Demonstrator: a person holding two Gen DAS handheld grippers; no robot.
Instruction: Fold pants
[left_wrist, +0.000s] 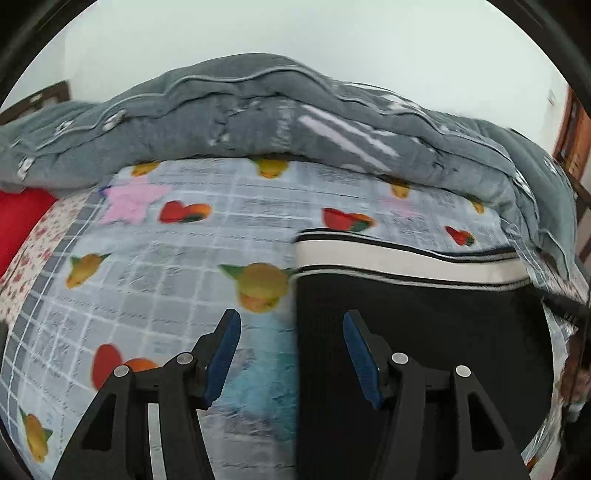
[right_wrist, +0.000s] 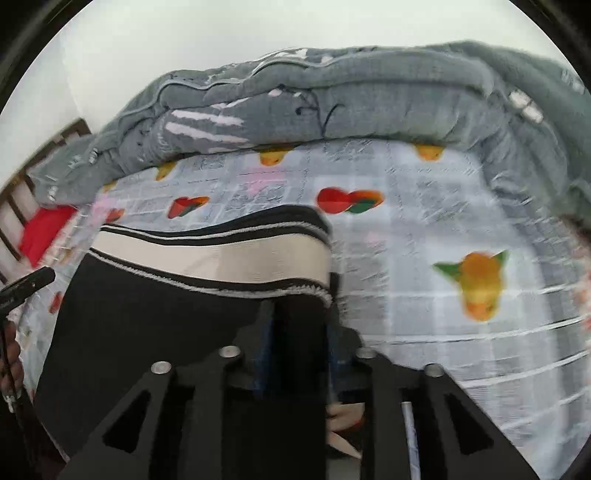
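Note:
Black pants (left_wrist: 424, 325) with a cream, black-edged waistband (left_wrist: 406, 262) lie on a printed bedsheet (left_wrist: 166, 280). My left gripper (left_wrist: 291, 325) is open and empty, hovering over the pants' left edge, one finger over the sheet, one over the black cloth. In the right wrist view the pants (right_wrist: 147, 332) fill the lower left, waistband (right_wrist: 221, 254) across the middle. My right gripper (right_wrist: 299, 317) is closed on the black cloth near the waistband's right end; its fingertips are sunk in the fabric.
A bunched grey quilt (left_wrist: 277, 110) lies along the far side of the bed and down the right side (right_wrist: 369, 96). A red cushion (left_wrist: 22, 221) sits at the left. A wooden bed frame (right_wrist: 22, 192) and white wall stand behind.

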